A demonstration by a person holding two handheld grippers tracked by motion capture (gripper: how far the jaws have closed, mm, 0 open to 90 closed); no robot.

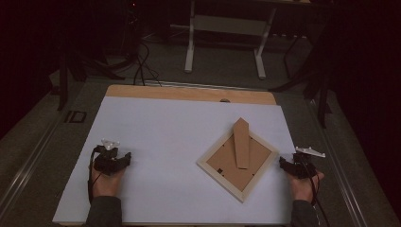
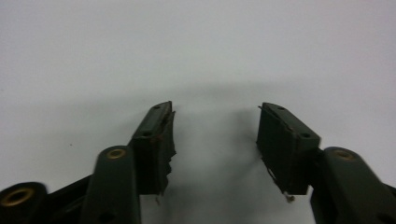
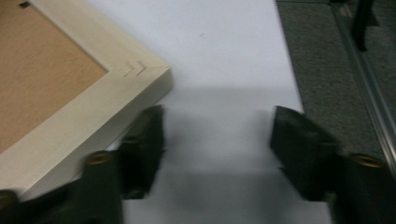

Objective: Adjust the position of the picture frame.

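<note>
While the picture frame (image 1: 238, 161) is laid face-down, corner-on, right of the table (image 1: 156, 127) centre, the right gripper (image 1: 289, 166) is held open beside its right corner; the left gripper (image 1: 113, 161), open, is surrounded by bare white surface.

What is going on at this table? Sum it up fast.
A person holds a gripper in each hand over a white table. A wooden frame lies face down on it, turned cornerwise, its stand on the back. The right gripper sits beside the frame's right corner, jaws open, holding nothing. The left gripper rests far off to the left over bare surface, jaws open too.
</note>
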